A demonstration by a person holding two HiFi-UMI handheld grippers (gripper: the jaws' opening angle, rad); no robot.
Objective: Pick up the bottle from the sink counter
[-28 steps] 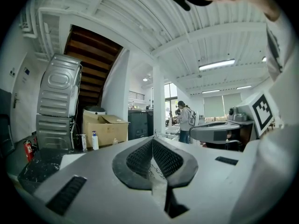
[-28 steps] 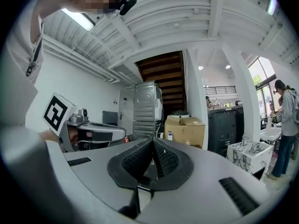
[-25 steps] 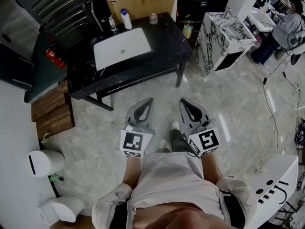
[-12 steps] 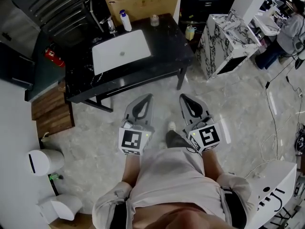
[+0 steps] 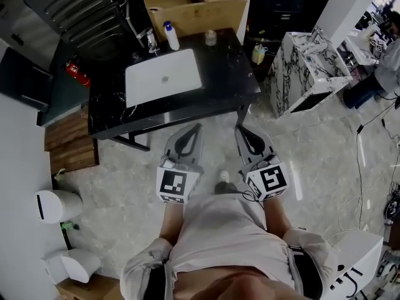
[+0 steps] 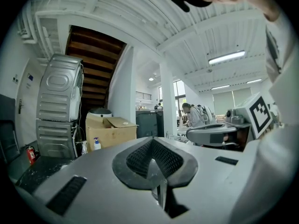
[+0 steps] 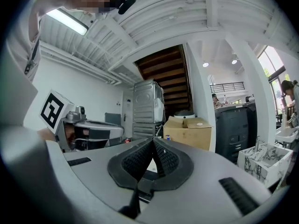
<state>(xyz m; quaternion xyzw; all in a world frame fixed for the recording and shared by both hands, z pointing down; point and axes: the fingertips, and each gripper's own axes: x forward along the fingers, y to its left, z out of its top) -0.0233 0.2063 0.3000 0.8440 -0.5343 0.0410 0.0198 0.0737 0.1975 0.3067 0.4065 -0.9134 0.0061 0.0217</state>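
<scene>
A white bottle with a blue cap (image 5: 170, 36) stands at the back edge of the black sink counter (image 5: 231, 74), right of the faucet (image 5: 152, 40) and behind the white basin (image 5: 164, 78). The left gripper view shows the same bottle (image 6: 96, 143) far off beside a cardboard box. Both grippers are held side by side over the floor just short of the counter's front edge. My left gripper (image 5: 192, 132) is shut and empty, its pads meeting (image 6: 152, 143). My right gripper (image 5: 242, 133) is likewise shut with nothing in it (image 7: 153, 146).
A small jar (image 5: 210, 37) stands on the counter's back right. A cardboard box (image 5: 194, 2) sits behind the counter, a marble-patterned cabinet (image 5: 306, 67) to its right. A fire extinguisher (image 5: 78, 74), wooden steps (image 5: 69, 145) and white bins (image 5: 57, 205) lie left. Cables cross the floor at right.
The counter has come closer to both grippers and sits lower in the head view as the person steps forward. Both grippers stay shut and empty.
</scene>
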